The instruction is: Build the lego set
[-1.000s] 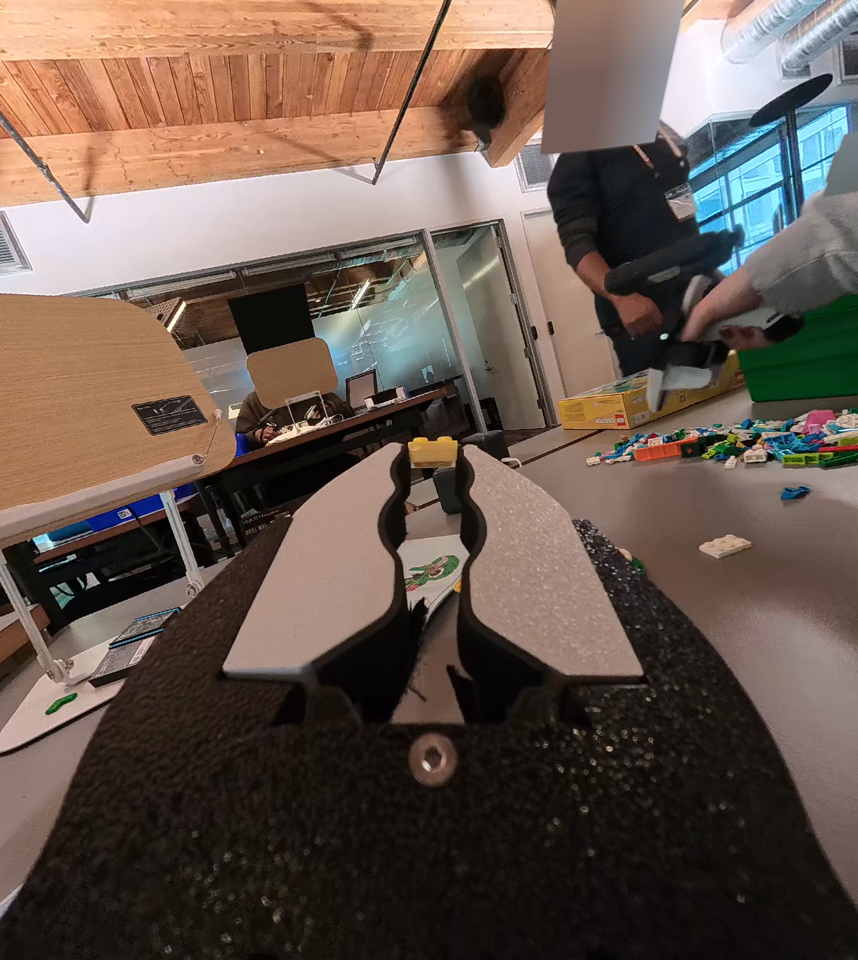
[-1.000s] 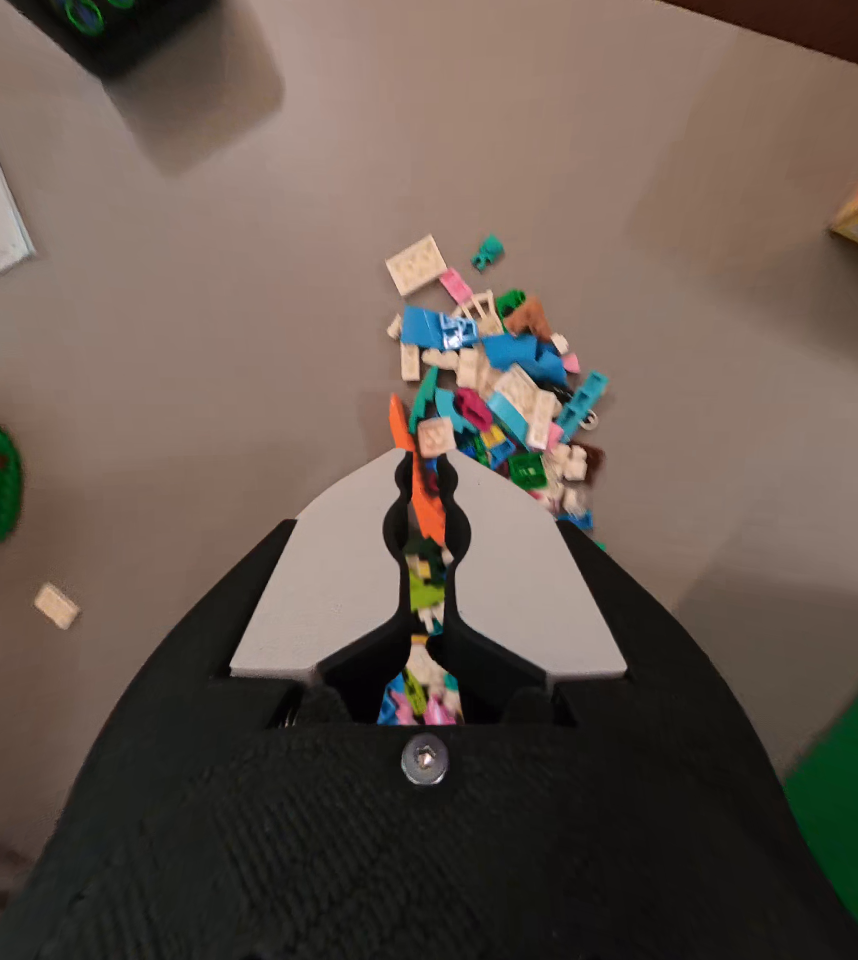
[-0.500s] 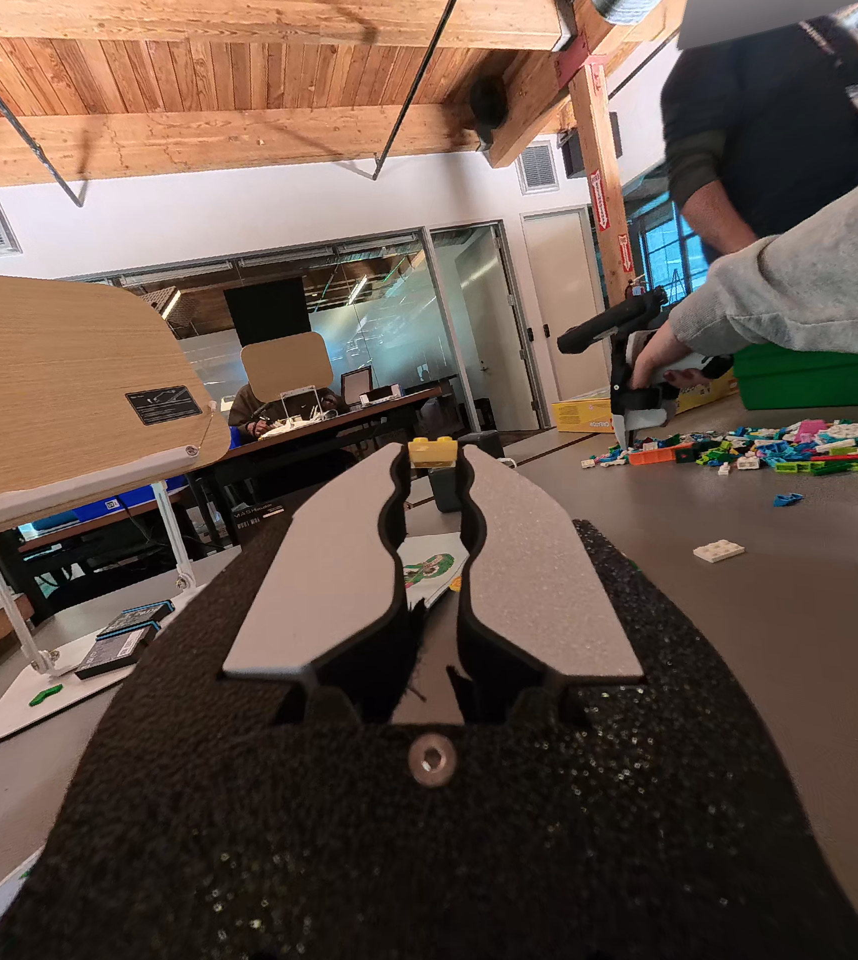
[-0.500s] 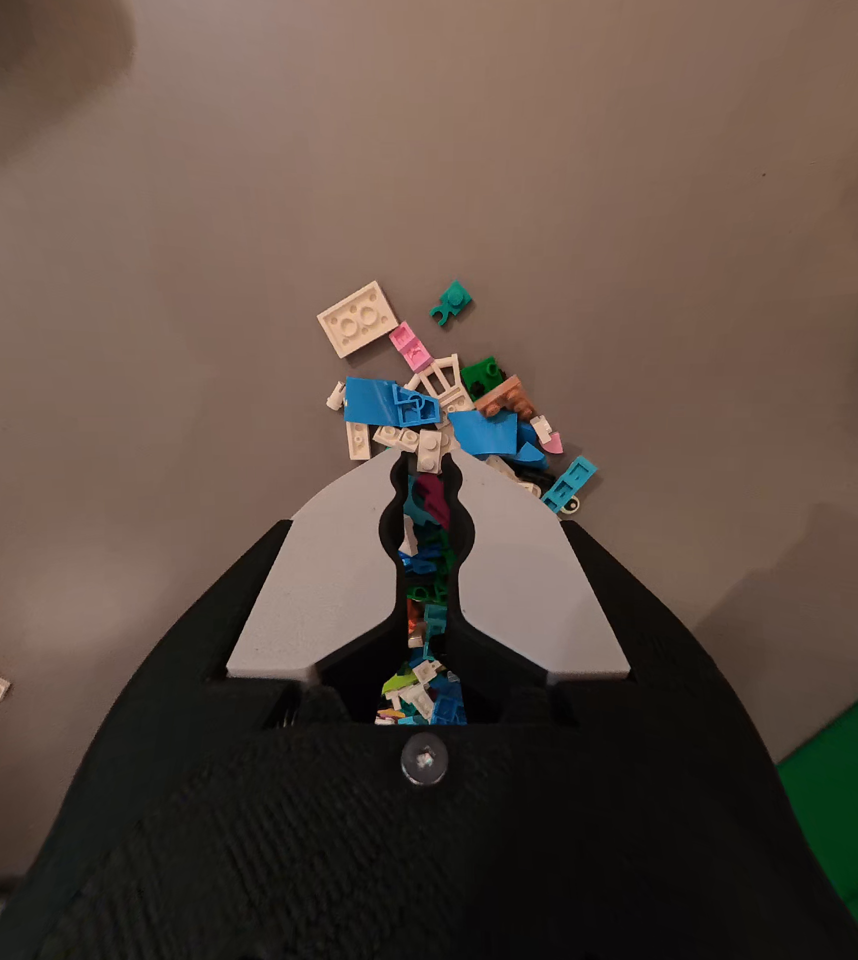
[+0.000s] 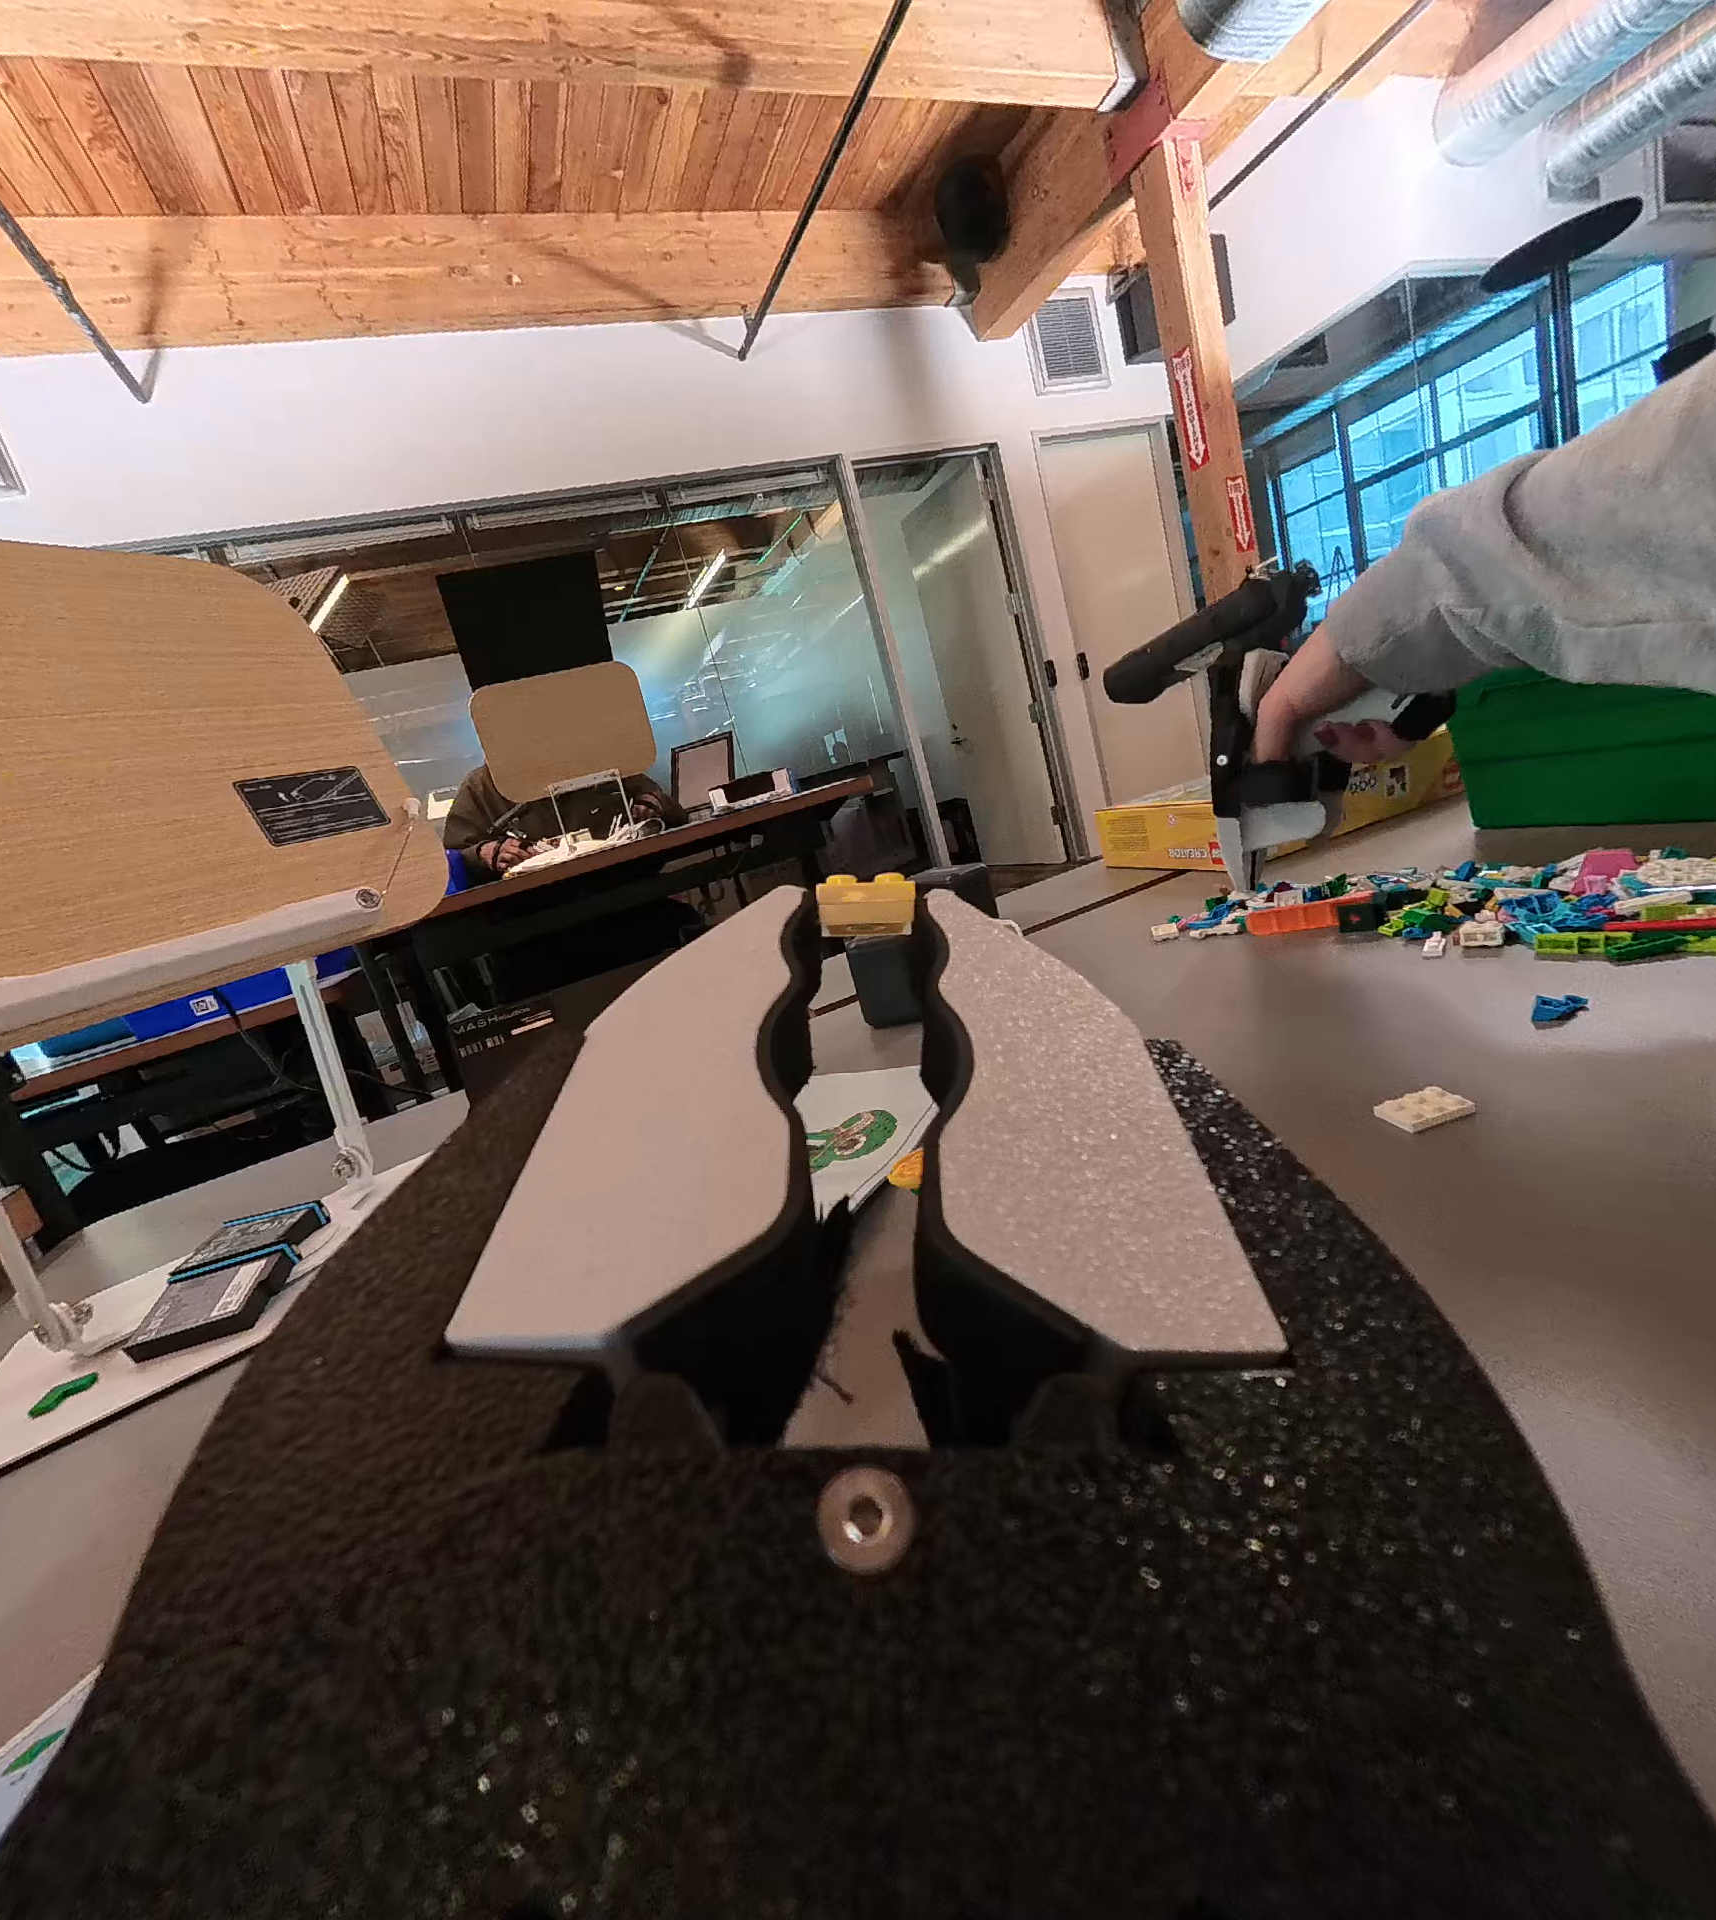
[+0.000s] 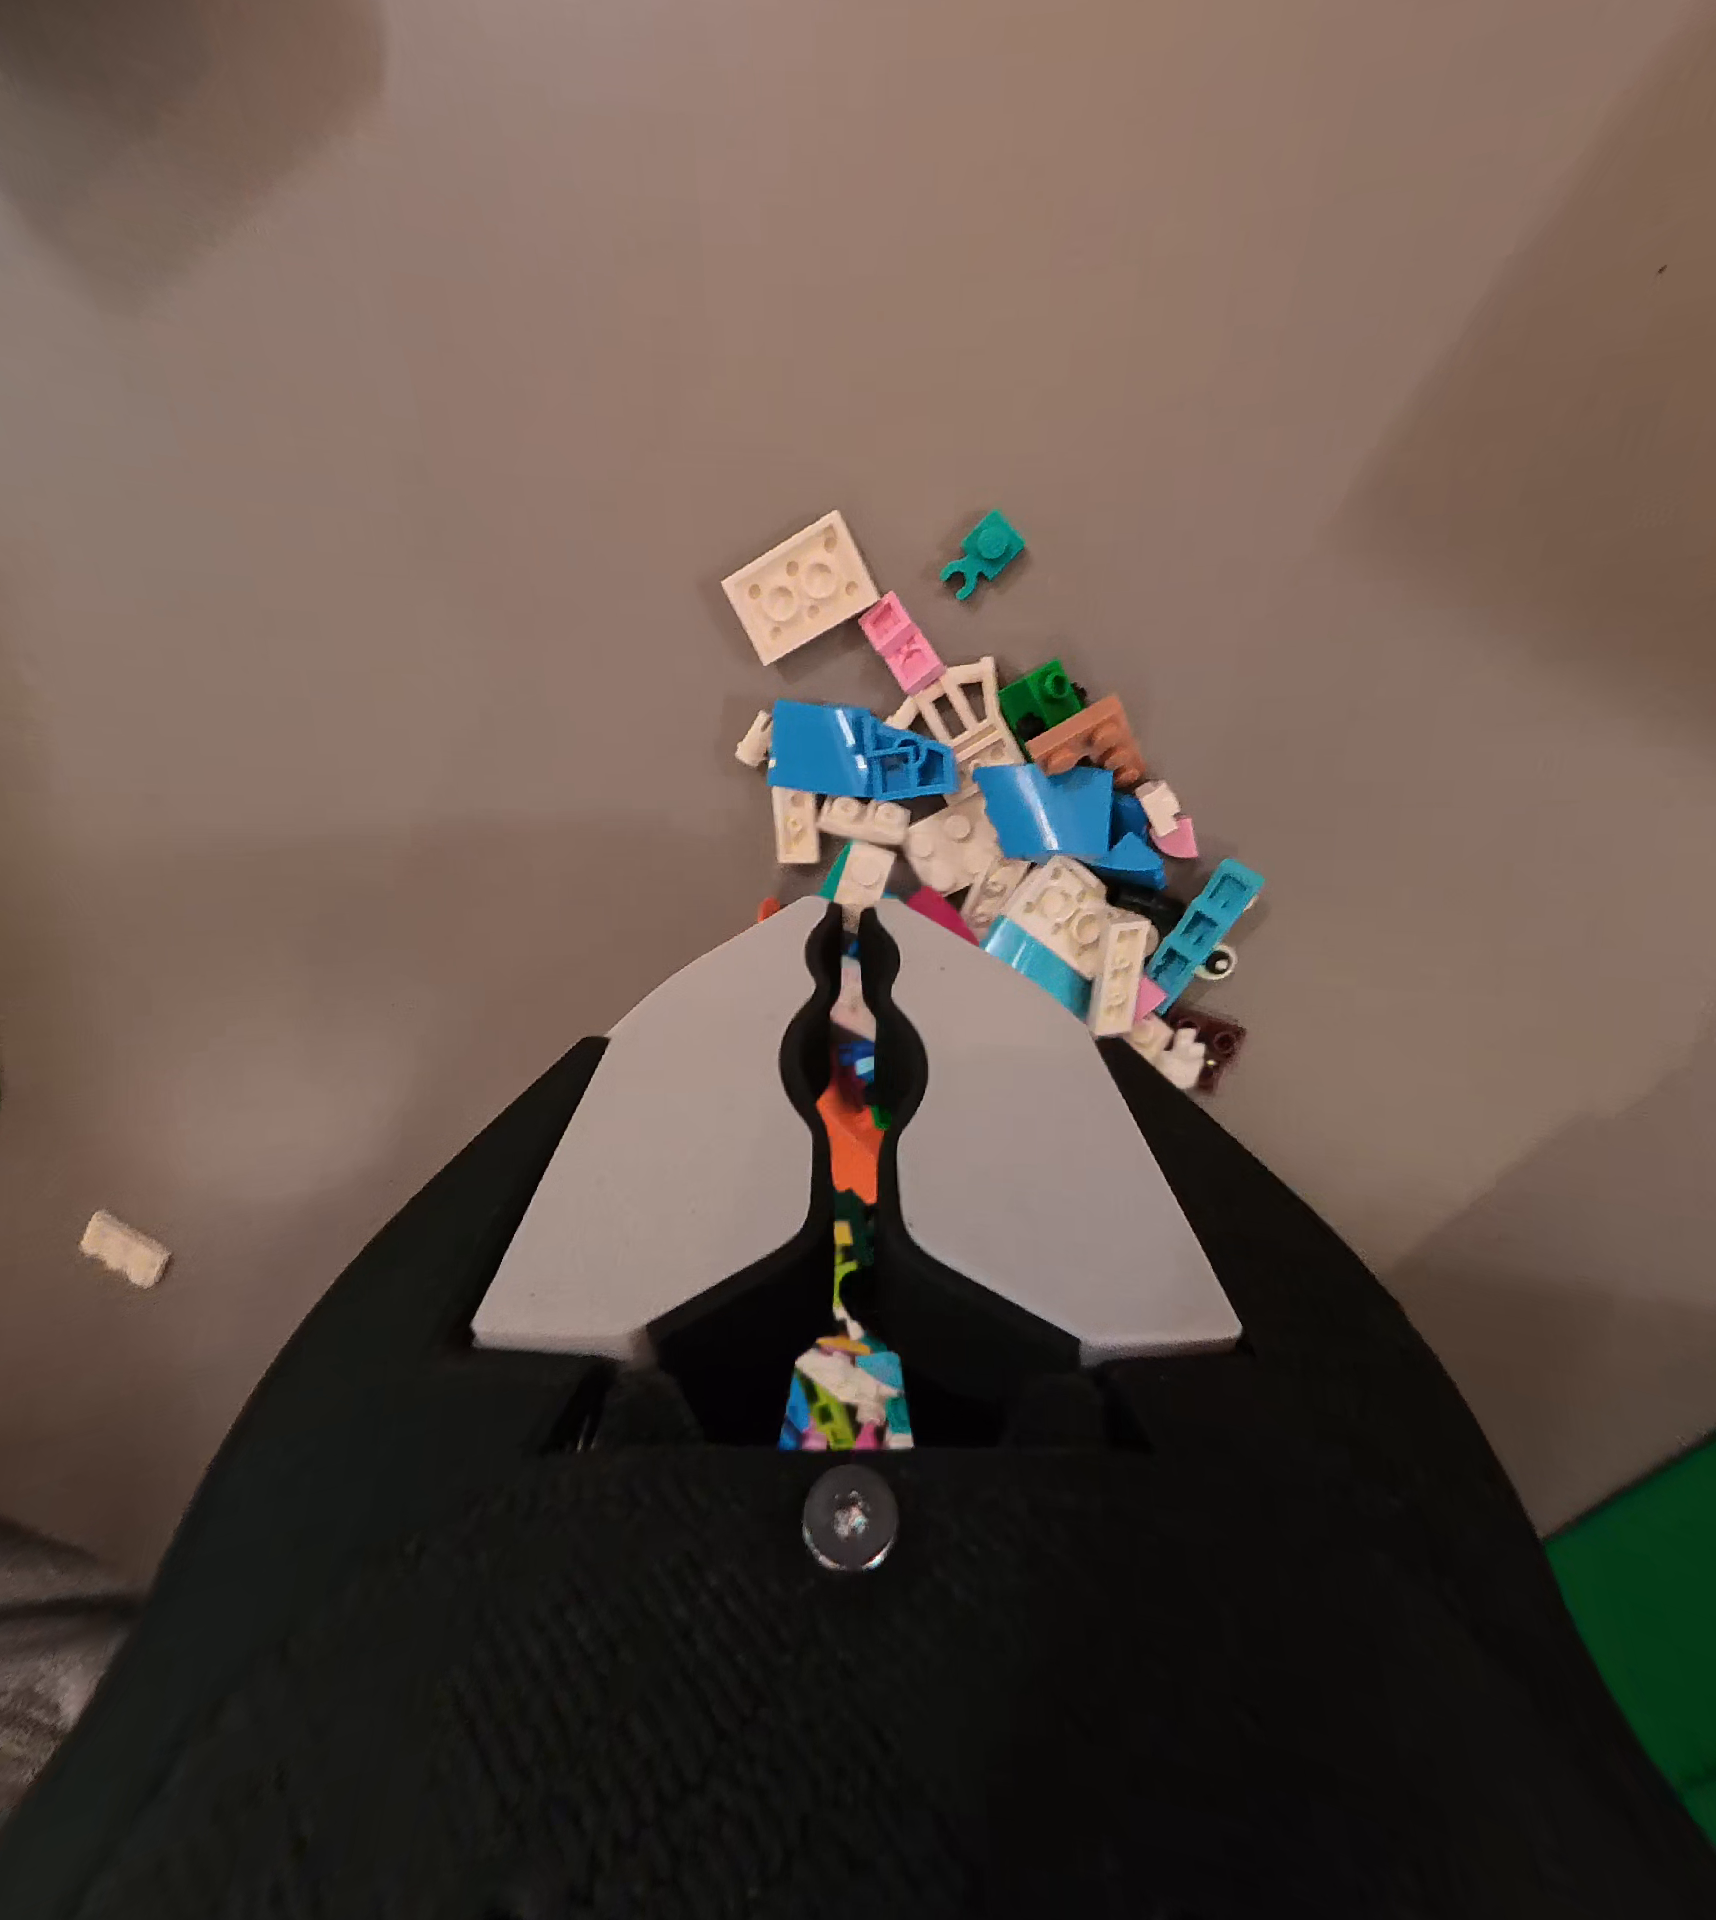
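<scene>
The yellow brick (image 5: 865, 902) stays pinched at the tip of the left gripper (image 5: 867, 914), held up above the table (image 5: 1456, 1299). The right gripper (image 6: 850, 914) has come down onto the brick pile (image 6: 989, 821), its jaws now almost pressed together, maybe nipping a piece; I cannot tell.

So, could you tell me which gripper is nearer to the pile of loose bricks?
Right. The right gripper hangs directly over the pile of loose bricks, tips at its edge. The left gripper is well off across the table, clamped on a yellow brick.
</scene>
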A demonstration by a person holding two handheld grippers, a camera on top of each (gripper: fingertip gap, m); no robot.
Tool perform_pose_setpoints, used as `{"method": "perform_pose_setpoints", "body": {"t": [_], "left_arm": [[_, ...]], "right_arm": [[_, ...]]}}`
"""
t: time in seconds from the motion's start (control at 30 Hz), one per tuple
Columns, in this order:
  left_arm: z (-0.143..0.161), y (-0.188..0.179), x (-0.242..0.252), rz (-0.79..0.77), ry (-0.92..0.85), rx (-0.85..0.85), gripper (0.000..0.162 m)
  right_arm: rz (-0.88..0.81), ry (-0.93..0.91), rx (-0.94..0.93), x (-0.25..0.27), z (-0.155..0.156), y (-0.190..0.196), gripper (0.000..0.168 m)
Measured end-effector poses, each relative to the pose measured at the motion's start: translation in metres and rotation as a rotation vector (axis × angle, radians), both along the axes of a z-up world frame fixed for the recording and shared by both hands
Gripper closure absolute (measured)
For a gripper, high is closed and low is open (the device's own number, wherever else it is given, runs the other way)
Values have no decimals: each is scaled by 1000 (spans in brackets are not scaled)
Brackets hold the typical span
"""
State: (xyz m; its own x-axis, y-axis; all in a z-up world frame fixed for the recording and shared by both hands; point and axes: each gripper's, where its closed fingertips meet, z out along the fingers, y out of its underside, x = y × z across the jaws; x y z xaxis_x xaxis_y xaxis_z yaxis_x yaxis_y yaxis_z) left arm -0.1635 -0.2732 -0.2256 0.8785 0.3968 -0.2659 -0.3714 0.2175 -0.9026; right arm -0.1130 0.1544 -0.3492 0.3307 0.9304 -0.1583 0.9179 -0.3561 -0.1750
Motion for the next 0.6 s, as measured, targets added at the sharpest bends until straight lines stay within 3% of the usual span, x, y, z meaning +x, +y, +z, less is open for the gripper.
{"method": "perform_pose_setpoints", "body": {"t": [0.33, 0.47, 0.6], "left_arm": [[2, -2, 0, -1, -6, 15, 146], [4, -5, -1, 3, -14, 36, 146], [5, -5, 7, -15, 8, 32, 146]], "right_arm": [[201, 132, -81, -17, 26, -60, 167], [310, 165, -97, -17, 28, -108, 166], [512, 172, -96, -5, 26, -181, 166]]}}
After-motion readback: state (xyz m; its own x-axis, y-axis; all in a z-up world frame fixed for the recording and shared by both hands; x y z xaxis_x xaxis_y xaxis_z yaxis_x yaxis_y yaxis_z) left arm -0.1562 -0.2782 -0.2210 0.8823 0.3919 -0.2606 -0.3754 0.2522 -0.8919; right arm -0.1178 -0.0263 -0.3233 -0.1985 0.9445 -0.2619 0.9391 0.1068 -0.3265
